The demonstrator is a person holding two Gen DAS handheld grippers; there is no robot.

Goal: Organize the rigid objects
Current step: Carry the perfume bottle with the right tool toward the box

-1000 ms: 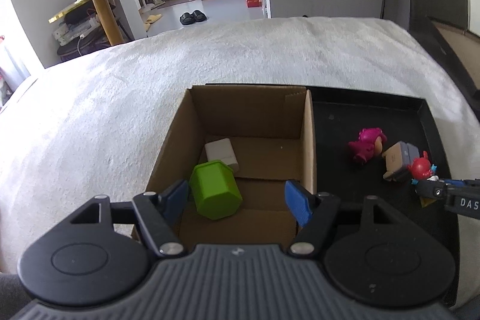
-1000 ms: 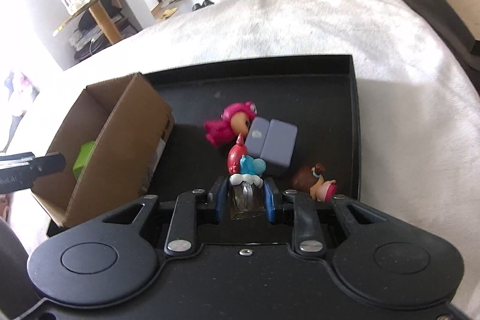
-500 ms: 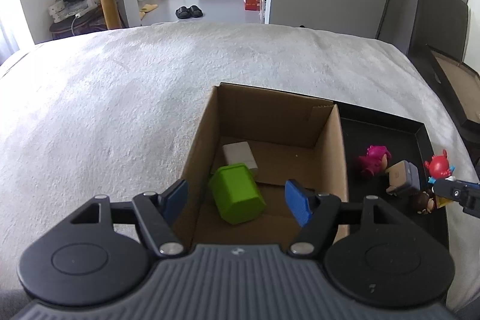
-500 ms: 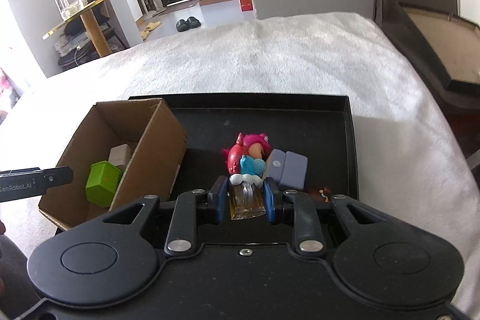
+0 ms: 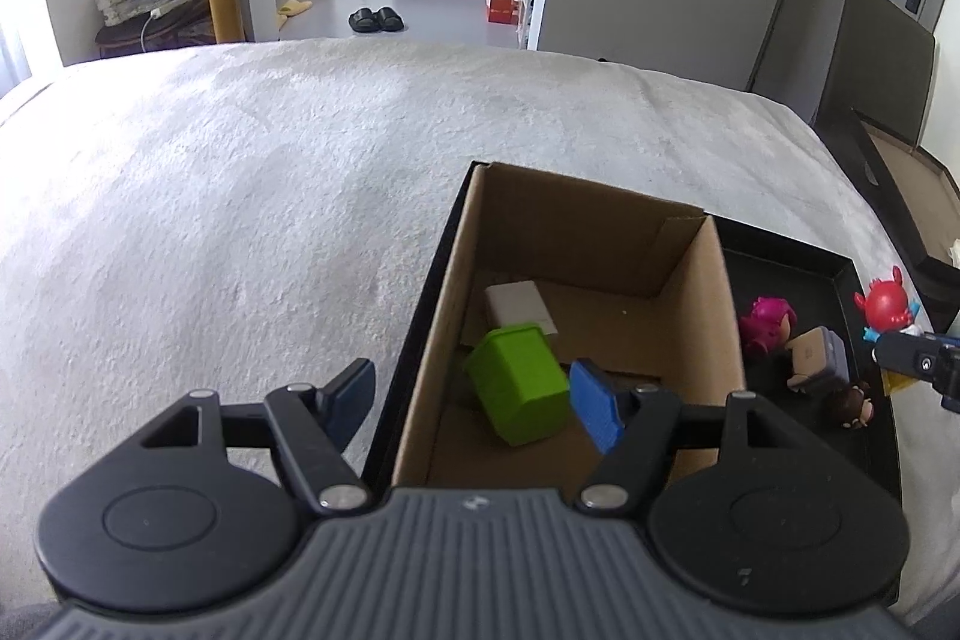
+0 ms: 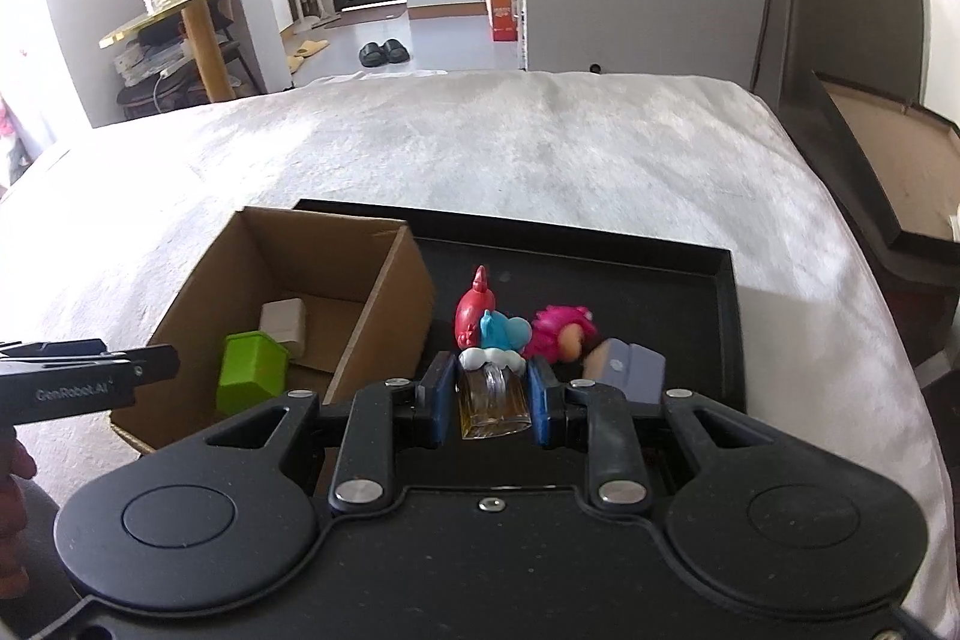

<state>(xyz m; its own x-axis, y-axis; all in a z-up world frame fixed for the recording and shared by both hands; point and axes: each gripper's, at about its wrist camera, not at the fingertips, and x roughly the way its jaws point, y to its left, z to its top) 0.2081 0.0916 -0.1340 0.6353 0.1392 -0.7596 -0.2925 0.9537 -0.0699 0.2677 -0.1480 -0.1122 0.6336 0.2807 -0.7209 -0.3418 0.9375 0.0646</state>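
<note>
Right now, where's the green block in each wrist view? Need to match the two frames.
Left wrist: green block lies low and centre, inside the cardboard box, just left of the near blue fingertip.
Right wrist: green block lies lower left, inside the same cardboard box, in front of the white block.
Shared landmark: the box's wall that faces the black tray.

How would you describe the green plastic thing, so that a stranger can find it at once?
Find the open brown cardboard box standing in the left part of the flat black tray. On its floor lies the green plastic container, tipped on its side. Its only neighbour there is a small beige block; nothing else is green.
</note>
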